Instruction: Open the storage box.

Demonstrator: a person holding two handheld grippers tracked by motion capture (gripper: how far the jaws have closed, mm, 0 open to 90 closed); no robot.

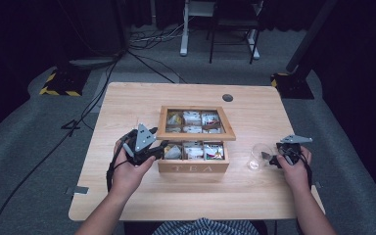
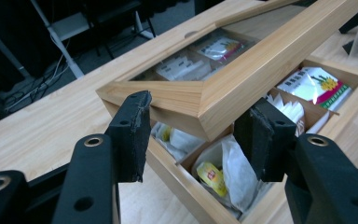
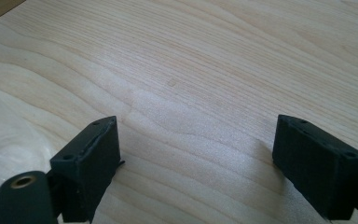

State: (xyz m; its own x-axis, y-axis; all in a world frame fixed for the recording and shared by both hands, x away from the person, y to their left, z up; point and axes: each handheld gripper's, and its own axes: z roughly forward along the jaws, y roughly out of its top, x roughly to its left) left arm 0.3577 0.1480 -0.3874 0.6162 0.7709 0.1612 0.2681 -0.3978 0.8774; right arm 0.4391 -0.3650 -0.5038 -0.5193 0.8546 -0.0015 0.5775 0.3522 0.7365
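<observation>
At the left of the high view, the left gripper [image 1: 162,147] is sitting in the person's left hand [image 1: 127,171] at the left end of the wooden tea box [image 1: 193,167], which is standing near the middle of the bench [image 1: 127,103]. In the left gripper view the jaws are standing partly open, with the corner of the raised lid [image 2: 223,88] lying between them; neither pad is pressing on the wood, so nothing is being held. The lid, a wooden frame around a clear pane, is tilting up and back over the box, and packets are showing through the pane. The open compartments below are holding tea bags: the nearest is containing a white sachet with a yellow tag [image 2: 212,177], the next is holding white paper bags, and the farthest is holding a glossy packet printed in green, red and yellow [image 2: 314,86]. Right of the box, a clear plastic cup [image 1: 258,156] is standing on the bench just beside the right gripper [image 1: 274,160], which the right hand [image 1: 296,169] is keeping low over the surface. In the right gripper view its jaws are standing wide apart over bare wood, gripping nothing, with the clear cup's edge showing at the lower left.
</observation>
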